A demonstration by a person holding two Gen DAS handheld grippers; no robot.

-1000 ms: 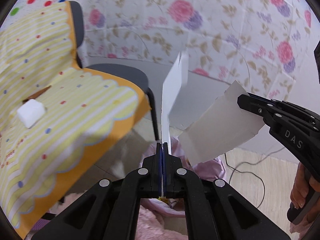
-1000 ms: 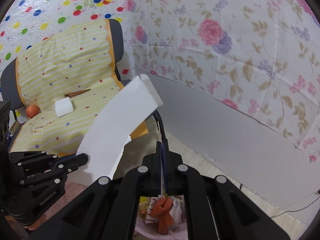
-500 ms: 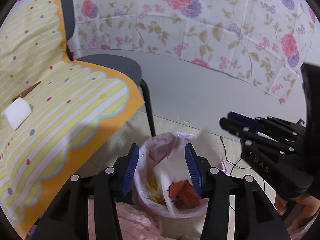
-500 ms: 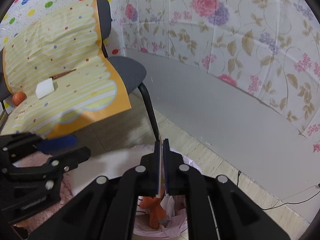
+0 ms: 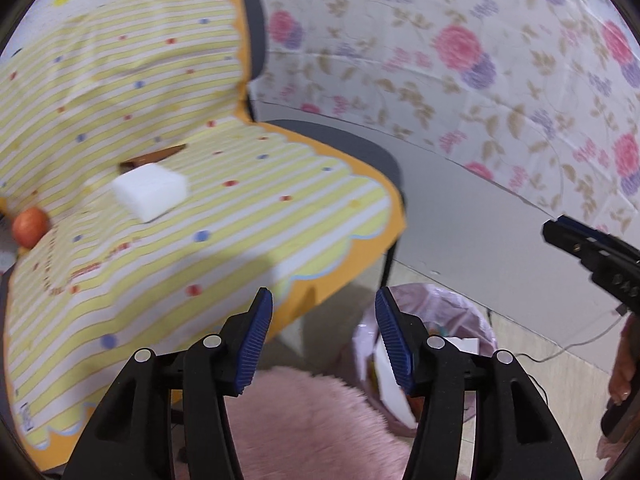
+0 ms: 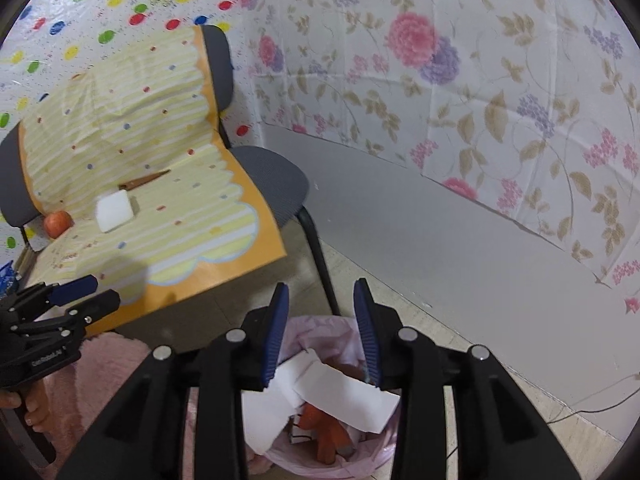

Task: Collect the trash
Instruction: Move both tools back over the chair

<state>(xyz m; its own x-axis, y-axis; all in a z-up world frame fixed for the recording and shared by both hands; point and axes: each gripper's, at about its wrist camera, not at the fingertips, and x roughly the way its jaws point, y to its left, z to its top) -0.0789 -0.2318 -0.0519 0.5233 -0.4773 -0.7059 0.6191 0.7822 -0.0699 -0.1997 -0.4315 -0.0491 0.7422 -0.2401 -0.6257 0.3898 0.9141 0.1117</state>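
- left hand-held gripper (image 5: 324, 336): jaws opening, nothing between them; its side label is too blurry to read.
- right hand-held gripper (image 6: 322, 332): jaws opening, empty, above white paper (image 6: 344, 396) in the trash bag (image 6: 304, 328).

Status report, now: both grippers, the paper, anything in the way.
Left gripper and right gripper both opening, nothing between the jaws. Torn white paper lying in the pink-lined bin. White block on the chair cover; nothing in the way.
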